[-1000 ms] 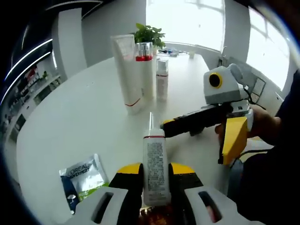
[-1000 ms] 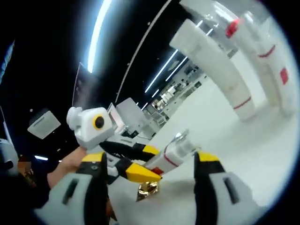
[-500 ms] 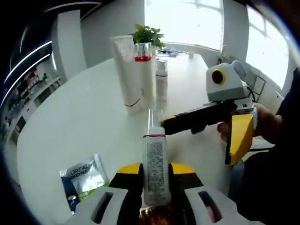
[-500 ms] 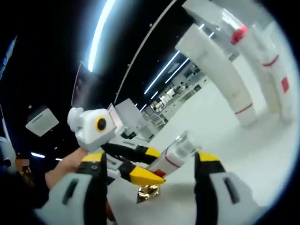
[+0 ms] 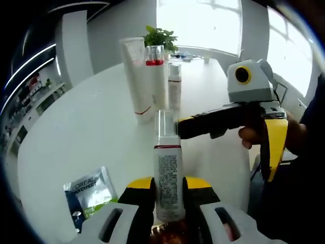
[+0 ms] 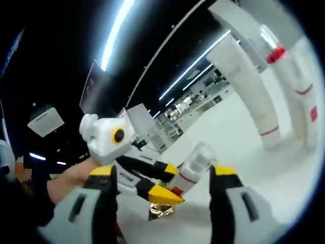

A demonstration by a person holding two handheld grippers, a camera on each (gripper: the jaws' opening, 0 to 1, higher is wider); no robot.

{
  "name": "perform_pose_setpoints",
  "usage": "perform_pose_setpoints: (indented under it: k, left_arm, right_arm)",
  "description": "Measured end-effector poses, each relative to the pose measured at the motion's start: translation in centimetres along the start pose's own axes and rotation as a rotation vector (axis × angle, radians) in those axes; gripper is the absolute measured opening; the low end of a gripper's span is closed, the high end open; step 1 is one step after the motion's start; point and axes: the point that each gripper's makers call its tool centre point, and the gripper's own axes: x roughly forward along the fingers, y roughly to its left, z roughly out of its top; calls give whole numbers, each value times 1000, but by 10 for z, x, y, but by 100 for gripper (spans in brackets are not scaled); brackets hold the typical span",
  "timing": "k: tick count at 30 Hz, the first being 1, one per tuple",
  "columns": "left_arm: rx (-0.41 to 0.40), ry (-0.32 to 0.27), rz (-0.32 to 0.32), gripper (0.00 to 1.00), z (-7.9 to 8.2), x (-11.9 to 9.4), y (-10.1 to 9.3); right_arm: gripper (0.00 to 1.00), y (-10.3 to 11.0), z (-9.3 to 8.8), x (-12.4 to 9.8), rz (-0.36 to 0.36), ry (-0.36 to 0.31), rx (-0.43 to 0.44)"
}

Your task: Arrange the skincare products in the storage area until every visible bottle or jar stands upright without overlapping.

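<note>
My left gripper (image 5: 168, 185) is shut on a white bottle (image 5: 167, 173) with a red band and a clear cap, which points away over the white table (image 5: 91, 132). My right gripper (image 5: 223, 148) comes in from the right, one yellow-tipped jaw right beside the cap; whether it touches is unclear. In the right gripper view my right gripper (image 6: 163, 172) stands open, with the bottle (image 6: 192, 168) and the left gripper (image 6: 170, 181) between its jaws. A tall white tube (image 5: 136, 76), a red-collared bottle (image 5: 157, 76) and a small bottle (image 5: 175, 86) stand upright together at the back.
A L'Oreal sachet (image 5: 91, 190) lies flat near the table's front left. A potted plant (image 5: 161, 36) stands behind the upright products. The tall tube (image 6: 249, 86) and red-collared bottle (image 6: 289, 86) lean across the right gripper view. A hand (image 5: 251, 137) holds the right gripper.
The held bottle has tipped up, so its cap looks larger and nearer. The right gripper has risen a little, its jaw staying beside the cap.
</note>
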Motion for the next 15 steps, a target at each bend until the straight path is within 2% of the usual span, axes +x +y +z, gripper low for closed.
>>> perform_pose_setpoints:
  k: [2,4,15]
  left_arm:
    - [-3,-6,-5,20,0,1,-3]
    - [-2,-7,-5,20,0,1,-5]
    - [-1,-1,-3,20,-4,3,-5]
  right_arm:
    - [62,-6,1,-1,-37,10,-62]
    - [58,-3,2,-1,-37,4,-67]
    - [55,-1,4,2,-36,-21,-59]
